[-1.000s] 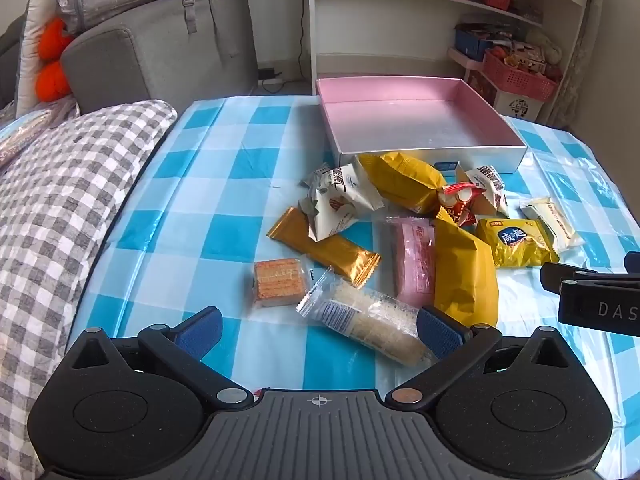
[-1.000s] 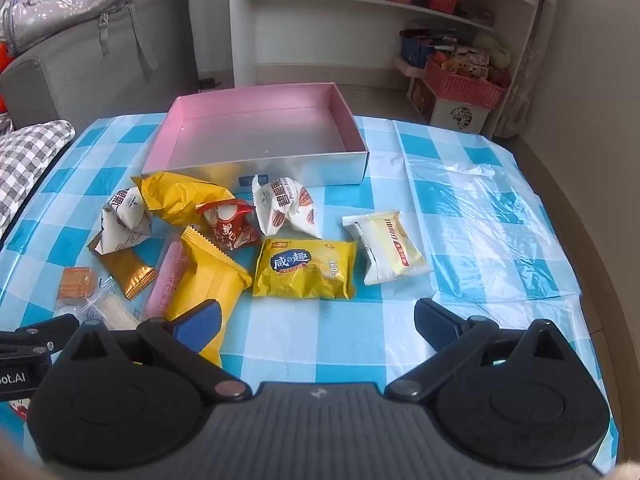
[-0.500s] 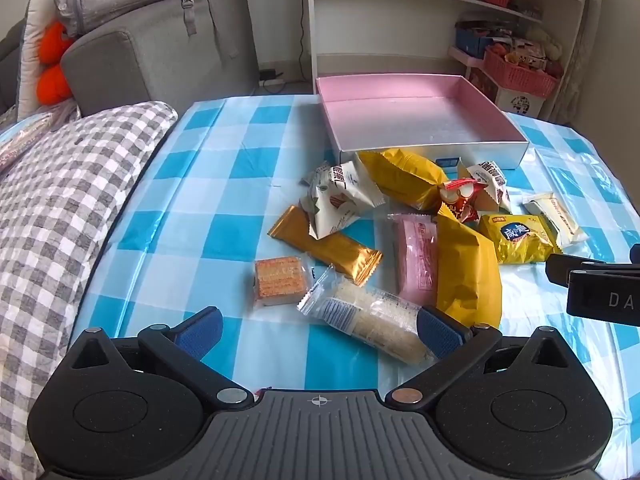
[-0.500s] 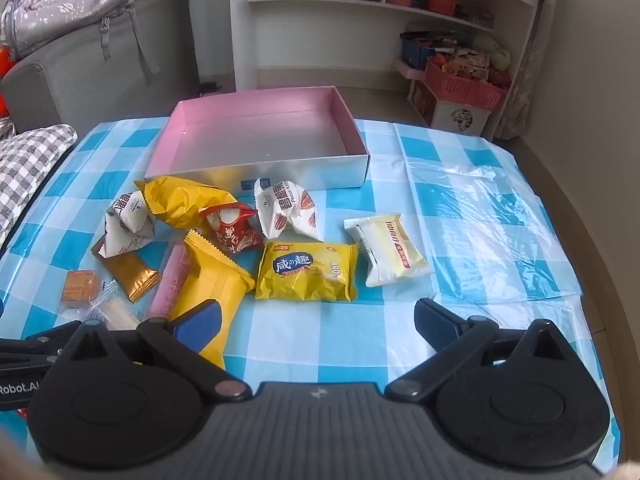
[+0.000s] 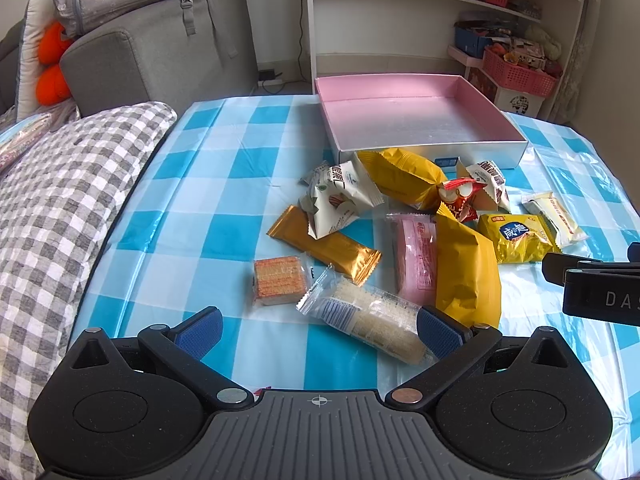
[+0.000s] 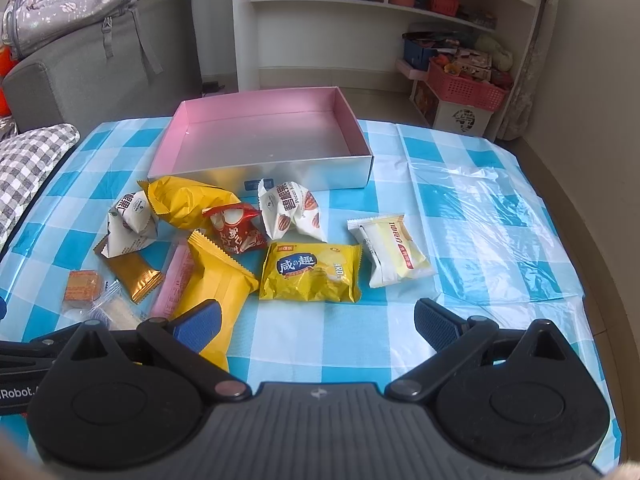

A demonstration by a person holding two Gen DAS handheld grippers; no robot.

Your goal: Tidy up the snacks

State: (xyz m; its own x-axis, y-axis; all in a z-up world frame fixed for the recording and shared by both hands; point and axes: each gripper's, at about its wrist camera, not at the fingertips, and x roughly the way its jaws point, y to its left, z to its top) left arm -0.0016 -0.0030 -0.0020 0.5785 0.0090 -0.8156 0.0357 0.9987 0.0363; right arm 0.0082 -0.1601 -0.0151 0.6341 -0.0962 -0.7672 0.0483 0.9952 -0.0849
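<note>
Several wrapped snacks lie in a loose heap on the blue checked tablecloth (image 5: 208,216), in front of an empty pink-lined box (image 5: 416,116) (image 6: 264,136). Nearest my left gripper (image 5: 318,330) is a clear-wrapped rice cracker (image 5: 368,316), with an orange wafer (image 5: 278,278) beside it. My left gripper is open and holds nothing. My right gripper (image 6: 318,322) is open too, hovering just short of a yellow biscuit pack (image 6: 310,272) and a cream bar (image 6: 394,254). A long yellow bag (image 6: 216,280) (image 5: 464,272) lies under its left finger.
A grey checked cushion (image 5: 52,208) covers the table's left edge. A grey sofa (image 5: 160,56) and white shelves (image 6: 360,20) with red baskets stand behind the table. Clear plastic sheeting (image 6: 480,216) lies over the cloth at the right. The right gripper's body (image 5: 596,284) shows in the left view.
Both grippers have drawn slightly back and up from the snacks, so the heap looks a little farther away. Nothing was picked up or moved.
</note>
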